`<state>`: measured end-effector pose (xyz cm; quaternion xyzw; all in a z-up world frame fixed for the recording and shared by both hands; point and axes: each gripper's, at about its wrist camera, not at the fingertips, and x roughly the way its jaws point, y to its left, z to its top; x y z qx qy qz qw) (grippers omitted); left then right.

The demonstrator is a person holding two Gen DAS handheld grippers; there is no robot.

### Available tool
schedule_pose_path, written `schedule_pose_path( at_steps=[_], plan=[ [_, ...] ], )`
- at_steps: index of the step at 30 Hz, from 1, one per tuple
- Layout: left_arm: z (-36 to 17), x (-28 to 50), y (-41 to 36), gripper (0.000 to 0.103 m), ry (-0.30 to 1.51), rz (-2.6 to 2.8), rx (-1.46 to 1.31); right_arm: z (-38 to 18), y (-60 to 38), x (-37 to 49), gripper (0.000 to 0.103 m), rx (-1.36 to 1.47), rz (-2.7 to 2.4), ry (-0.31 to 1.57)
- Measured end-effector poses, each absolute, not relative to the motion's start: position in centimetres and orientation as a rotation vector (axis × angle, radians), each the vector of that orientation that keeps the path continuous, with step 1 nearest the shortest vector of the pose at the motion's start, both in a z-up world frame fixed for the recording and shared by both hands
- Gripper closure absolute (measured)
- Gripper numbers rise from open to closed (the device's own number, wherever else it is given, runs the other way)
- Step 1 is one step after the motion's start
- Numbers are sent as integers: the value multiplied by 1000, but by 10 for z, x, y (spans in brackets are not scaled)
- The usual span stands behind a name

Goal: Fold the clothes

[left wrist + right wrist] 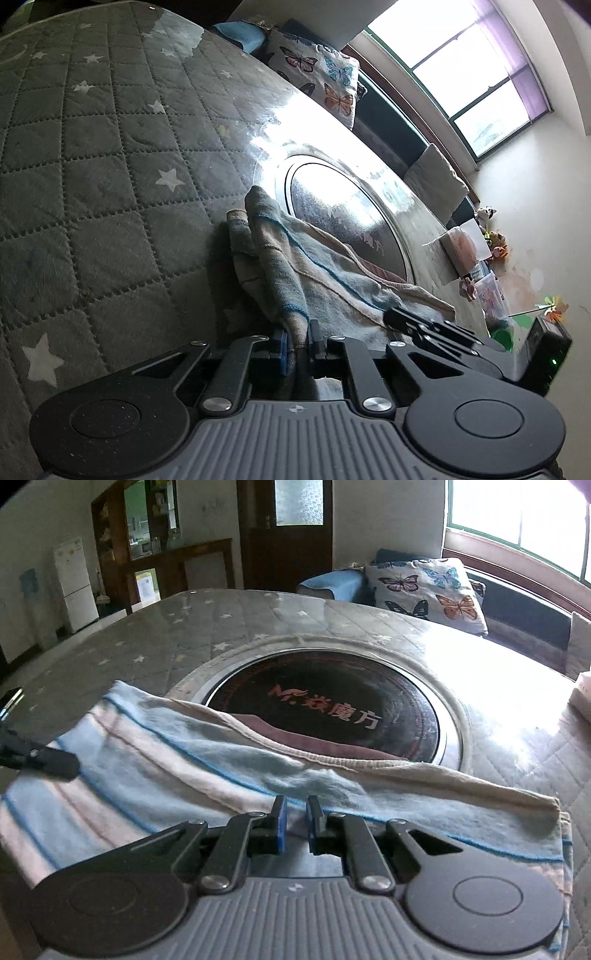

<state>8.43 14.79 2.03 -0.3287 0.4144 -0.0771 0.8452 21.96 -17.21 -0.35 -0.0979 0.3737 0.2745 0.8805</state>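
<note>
I see the striped garment (pixel 207 760) on the surface (pixel 498 716), draped over the round inset plate (pixel 332 701) at the near edge. Left hand-held gripper (pixel 298 341) pinches its edge; right hand-held gripper (pixel 296 821) looks clamped on its hem. Layers overlap, so it's partly folded and not squared up.

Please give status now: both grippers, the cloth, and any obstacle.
Left hand-held gripper shut on striped garment. Right hand-held gripper shut on its near edge. Garment lies partly over round black hotplate. Nothing blocks.
</note>
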Motion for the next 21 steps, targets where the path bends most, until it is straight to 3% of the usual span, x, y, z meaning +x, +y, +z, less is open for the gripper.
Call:
schedule_pose_path(
  at_steps=[21],
  plan=[
    [21, 81, 150, 92, 876, -173, -682, 0, -160, 238, 91, -241, 514, 757]
  ],
)
